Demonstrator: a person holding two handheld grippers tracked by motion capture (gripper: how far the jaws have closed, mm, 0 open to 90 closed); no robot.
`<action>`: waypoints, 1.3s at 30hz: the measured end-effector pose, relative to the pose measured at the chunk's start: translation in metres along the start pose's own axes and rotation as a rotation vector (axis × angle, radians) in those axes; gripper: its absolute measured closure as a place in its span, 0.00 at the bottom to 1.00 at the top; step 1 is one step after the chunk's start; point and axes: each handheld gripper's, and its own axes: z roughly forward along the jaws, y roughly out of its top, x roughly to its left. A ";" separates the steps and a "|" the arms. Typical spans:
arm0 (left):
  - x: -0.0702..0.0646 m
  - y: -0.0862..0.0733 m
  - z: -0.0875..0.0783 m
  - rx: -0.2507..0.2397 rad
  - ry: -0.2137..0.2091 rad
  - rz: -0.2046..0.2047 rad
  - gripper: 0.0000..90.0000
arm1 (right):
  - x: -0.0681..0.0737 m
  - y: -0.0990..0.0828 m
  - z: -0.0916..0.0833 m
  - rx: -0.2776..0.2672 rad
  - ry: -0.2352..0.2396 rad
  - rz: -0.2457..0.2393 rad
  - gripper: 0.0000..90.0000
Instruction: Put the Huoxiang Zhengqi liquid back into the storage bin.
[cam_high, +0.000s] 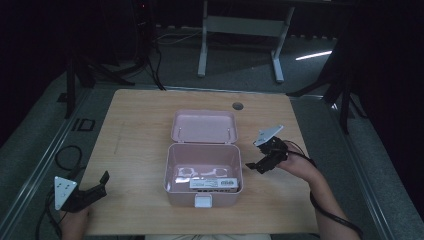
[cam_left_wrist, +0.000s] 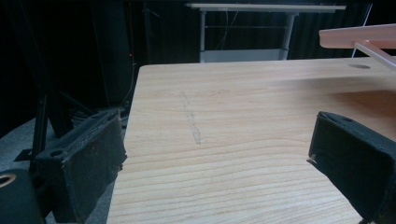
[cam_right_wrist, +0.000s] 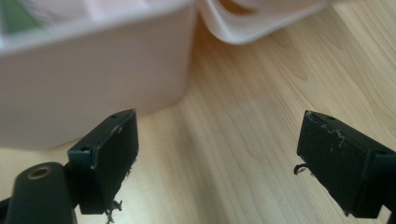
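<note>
A pink plastic box (cam_high: 172, 167) stands open at the middle of the wooden table (cam_high: 135, 130), its lid (cam_high: 204, 126) leaning back. Inside lie white pieces (cam_high: 202, 173) and a labelled flat pack (cam_high: 213, 184). My right gripper (cam_high: 256, 167) is open just right of the box, jaws pointing at its side. In the right gripper view the gripper (cam_right_wrist: 217, 140) frames bare wood, with the box wall (cam_right_wrist: 93, 65) close ahead on the left and the lid (cam_right_wrist: 252, 23) above. My left gripper (cam_high: 102, 184) is open at the table's front left corner. The left gripper view has that gripper (cam_left_wrist: 215, 140) over bare table.
A white latch (cam_high: 203, 201) sits on the box's front wall. A round cable hole (cam_high: 237, 106) is in the table behind the lid. The lid's edge (cam_left_wrist: 359, 36) juts in at the upper right of the left gripper view. A white desk frame (cam_high: 240, 30) stands beyond; cables (cam_high: 67, 155) lie left.
</note>
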 end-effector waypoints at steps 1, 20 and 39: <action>0.000 0.000 0.000 0.000 0.000 0.000 0.04 | -0.001 -0.004 0.004 -0.010 -0.010 0.013 0.13; 0.000 0.000 0.000 -0.003 0.002 0.003 0.04 | -0.009 -0.064 0.036 -0.186 -0.246 0.253 0.12; 0.000 0.000 0.000 0.000 0.002 0.000 0.04 | -0.005 -0.107 0.023 -0.263 -0.348 0.421 0.12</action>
